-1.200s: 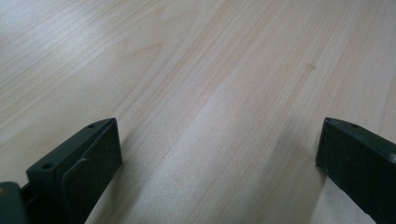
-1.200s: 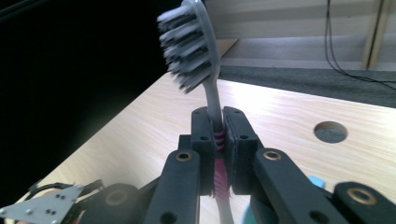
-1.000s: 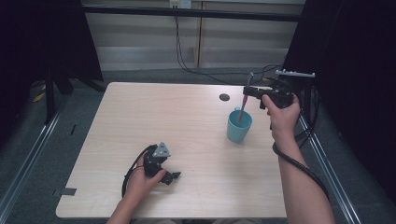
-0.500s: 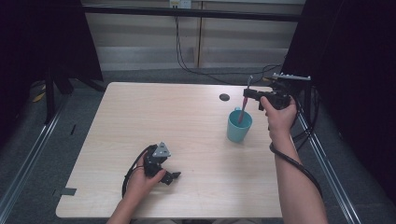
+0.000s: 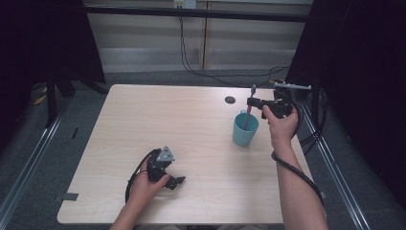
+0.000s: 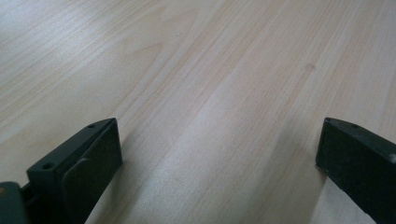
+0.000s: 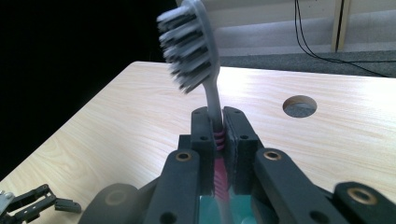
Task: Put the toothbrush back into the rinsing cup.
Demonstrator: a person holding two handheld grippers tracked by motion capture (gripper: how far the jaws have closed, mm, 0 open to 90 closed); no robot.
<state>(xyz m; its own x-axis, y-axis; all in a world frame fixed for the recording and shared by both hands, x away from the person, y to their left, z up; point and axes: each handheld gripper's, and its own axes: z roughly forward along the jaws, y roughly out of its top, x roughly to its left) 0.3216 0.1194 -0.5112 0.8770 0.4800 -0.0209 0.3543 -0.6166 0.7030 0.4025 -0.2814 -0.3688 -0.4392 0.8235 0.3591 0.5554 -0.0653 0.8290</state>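
My right gripper is shut on a toothbrush with a pink handle and grey head, held above a teal cup at the table's right side. The handle's lower end dips into the cup. In the right gripper view the jaws pinch the toothbrush just below its grey neck, bristles up, and the cup shows under the right gripper. My left gripper rests on the table near the front edge, open. In the left gripper view the left gripper stands wide apart over bare wood.
A light wooden table has a round cable hole behind the cup. Dark curtains flank both sides, and cables hang at the back wall. A metal rail runs along the floor on the left.
My right gripper has lifted slightly and shifted toward the table's back with the toothbrush, which stands more upright over the cup. The left hand has not moved.
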